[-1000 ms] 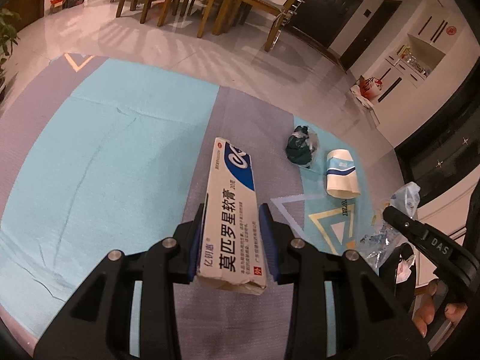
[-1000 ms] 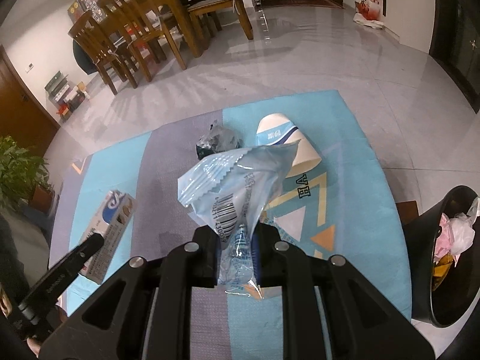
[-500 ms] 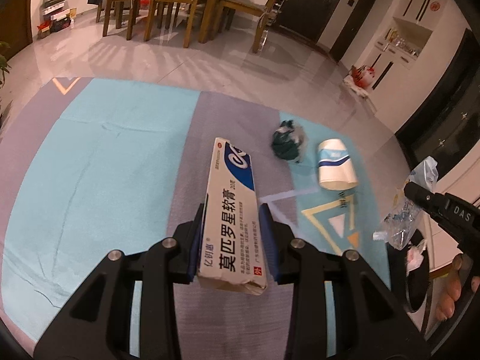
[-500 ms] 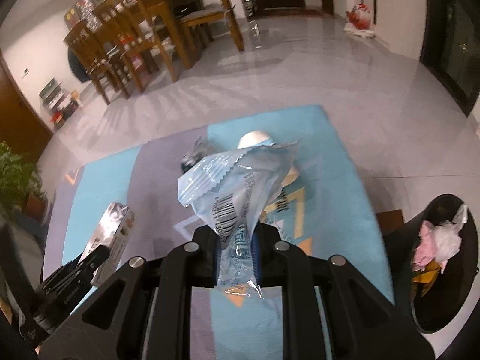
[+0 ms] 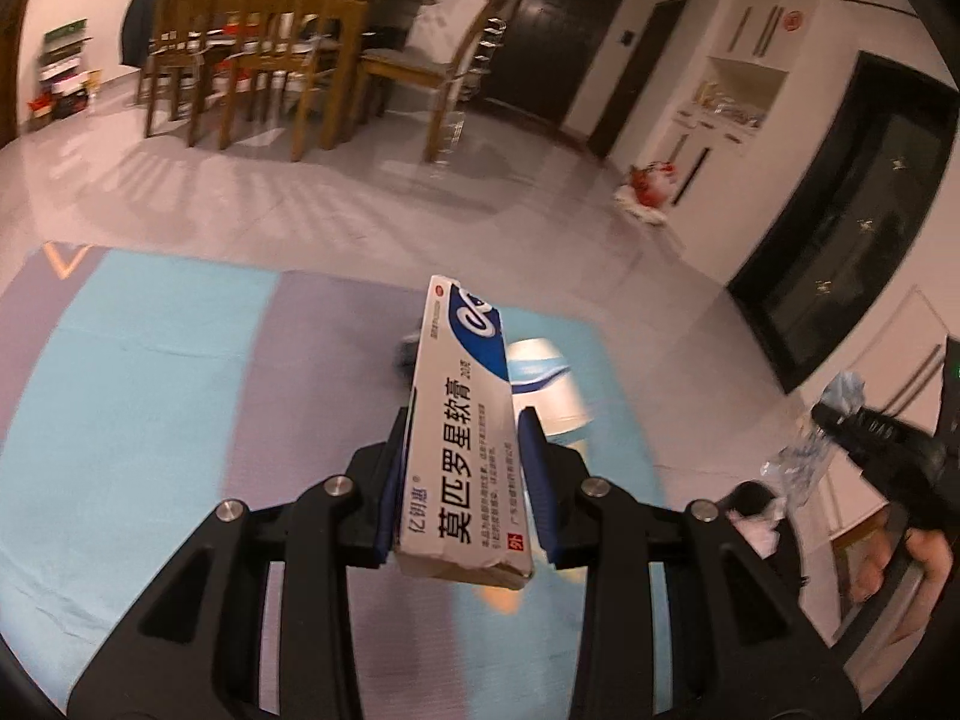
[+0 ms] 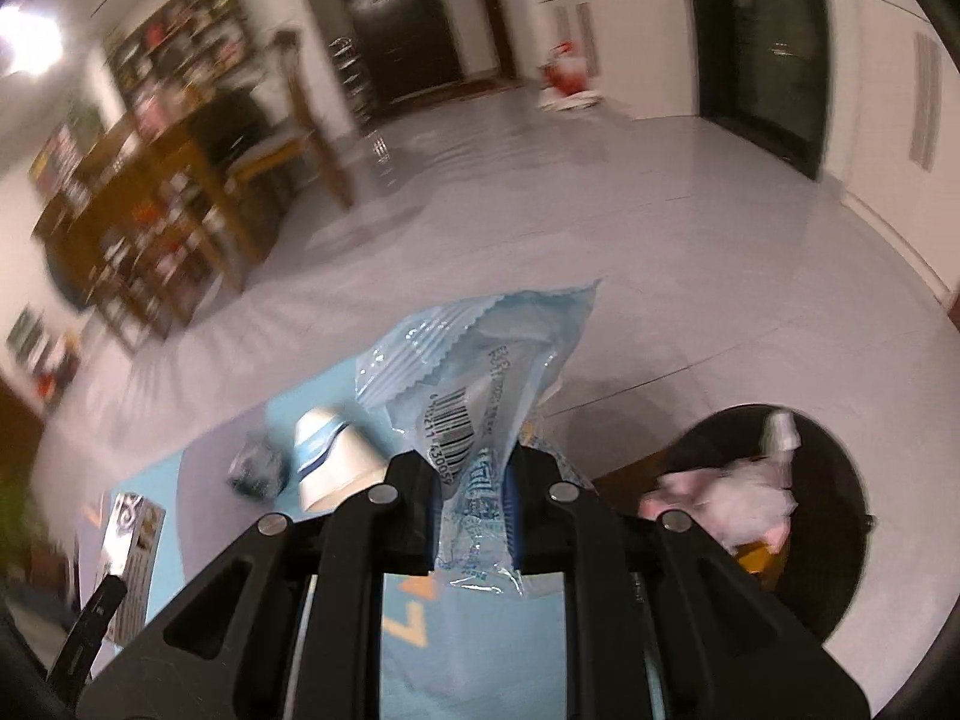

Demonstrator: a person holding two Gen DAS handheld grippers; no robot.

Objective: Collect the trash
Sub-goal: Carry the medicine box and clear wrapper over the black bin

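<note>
My left gripper (image 5: pixel 465 450) is shut on a white and blue ointment box (image 5: pixel 465 420) and holds it above the blue and grey mat (image 5: pixel 150 390). My right gripper (image 6: pixel 471 480) is shut on a clear blue plastic wrapper (image 6: pixel 480 372), close to a black trash bin (image 6: pixel 828 540) at lower right that holds pink and white trash. A white paper cup (image 6: pixel 330 462) and a dark crumpled wrapper (image 6: pixel 258 468) lie on the mat. The cup (image 5: pixel 546 384) shows partly behind the box in the left wrist view. The right gripper (image 5: pixel 840 420) with the wrapper appears at the right edge there.
A wooden dining table with chairs (image 5: pixel 258 60) stands far back on the tiled floor. A red and white bag (image 5: pixel 648 186) lies by the white wall cabinet. Dark doors (image 5: pixel 564 30) are at the back.
Both grippers have risen and tilted up with their loads. The right gripper has swung right, so the bin now sits larger and closer in its view.
</note>
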